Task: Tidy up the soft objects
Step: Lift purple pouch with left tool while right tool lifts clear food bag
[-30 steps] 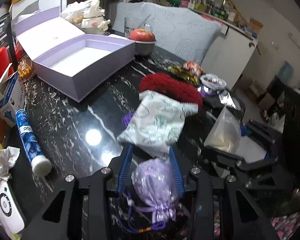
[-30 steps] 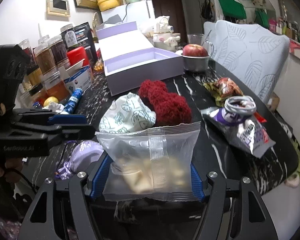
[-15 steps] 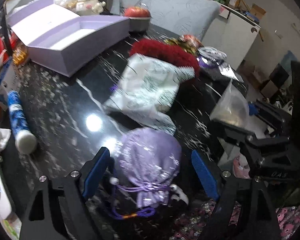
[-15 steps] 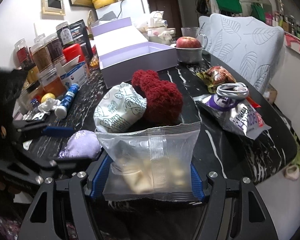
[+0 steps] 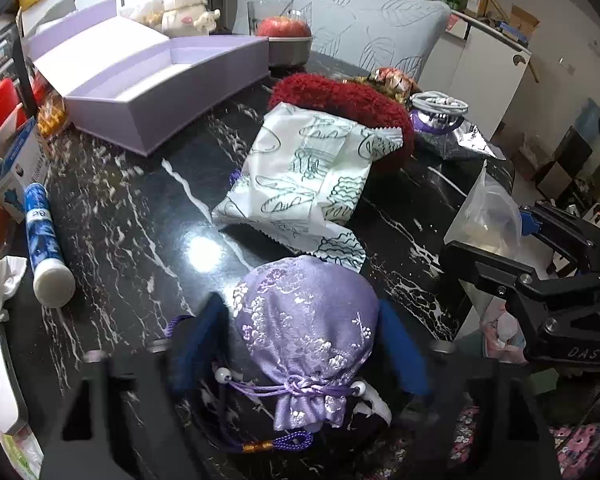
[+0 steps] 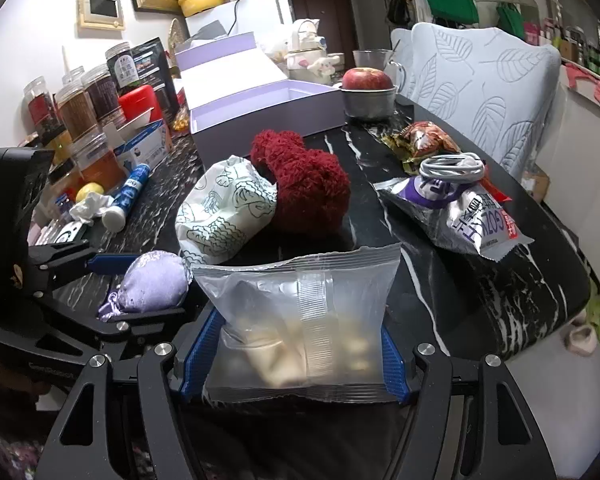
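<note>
Closing your left claw (image 5: pixel 300 344) around the lilac drawstring pouch (image 5: pixel 306 332) is where trouble could start: the blue pads are blurred with motion and, as far as the left wrist view shows, sit just beside the pouch's sides, not yet pressing. The pouch lies on the black marbled bench (image 5: pixel 120 208) near its front edge, cinched neck toward you, and its top touches the printed white packet (image 5: pixel 300 176). If the pads bite only the bulging fabric, the pouch may squeeze out forward or slump when you lift. Its loose purple cord (image 5: pixel 276 444) trails under the claw and could snag a finger or drag the beads along. Lifting carelessly might also tug the white packet, which leans against the red fuzzy item (image 5: pixel 340 96).

Your right claw (image 6: pixel 294 356) is clenched on the clear plastic bag (image 6: pixel 300 320), held by its lower sides. That film is slick and puffy, so it could slide down if you tilt or swing. The two claws are near each other, so crossing toward the open lilac box (image 6: pixel 268 112) risks a knock.
</note>
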Demonstrator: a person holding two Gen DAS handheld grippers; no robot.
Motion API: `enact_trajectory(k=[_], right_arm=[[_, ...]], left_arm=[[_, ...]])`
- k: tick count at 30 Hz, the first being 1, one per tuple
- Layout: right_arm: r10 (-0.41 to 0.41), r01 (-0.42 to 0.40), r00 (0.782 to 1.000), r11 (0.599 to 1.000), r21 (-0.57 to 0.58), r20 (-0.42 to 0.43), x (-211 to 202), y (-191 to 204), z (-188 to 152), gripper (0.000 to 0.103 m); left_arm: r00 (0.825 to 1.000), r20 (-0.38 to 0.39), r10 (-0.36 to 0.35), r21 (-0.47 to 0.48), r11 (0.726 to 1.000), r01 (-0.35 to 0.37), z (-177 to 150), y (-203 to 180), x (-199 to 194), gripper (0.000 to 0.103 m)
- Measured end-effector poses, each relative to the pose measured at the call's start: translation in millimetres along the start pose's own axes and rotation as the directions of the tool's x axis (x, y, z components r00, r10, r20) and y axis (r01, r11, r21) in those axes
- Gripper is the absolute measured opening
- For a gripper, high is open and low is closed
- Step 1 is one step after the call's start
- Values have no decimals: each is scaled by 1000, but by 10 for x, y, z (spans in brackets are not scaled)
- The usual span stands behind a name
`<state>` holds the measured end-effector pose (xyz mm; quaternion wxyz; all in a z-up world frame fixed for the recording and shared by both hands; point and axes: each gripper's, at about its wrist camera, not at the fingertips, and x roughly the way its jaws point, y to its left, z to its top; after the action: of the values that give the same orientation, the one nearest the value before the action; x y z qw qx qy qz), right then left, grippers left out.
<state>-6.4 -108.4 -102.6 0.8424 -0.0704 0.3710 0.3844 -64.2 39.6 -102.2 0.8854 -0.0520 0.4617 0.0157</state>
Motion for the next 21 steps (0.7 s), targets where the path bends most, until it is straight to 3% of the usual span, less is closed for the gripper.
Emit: enact_trajectory(k=[4,14,21], right_arm=[[4,-4,1000,1000,2,-1,4,1,-2,70],[33,-33,999,999,-15,23,-30,54,60,70],[64,-60,996,996,-59,69,-101,132,224,70]], left_arm=[[1000,20,-23,-30,999,24,-30,62,-46,47],[990,135,-49,-1,999,50,82,77,-418,47],[973,228,-39,1,999,40,276,113,-657,47]])
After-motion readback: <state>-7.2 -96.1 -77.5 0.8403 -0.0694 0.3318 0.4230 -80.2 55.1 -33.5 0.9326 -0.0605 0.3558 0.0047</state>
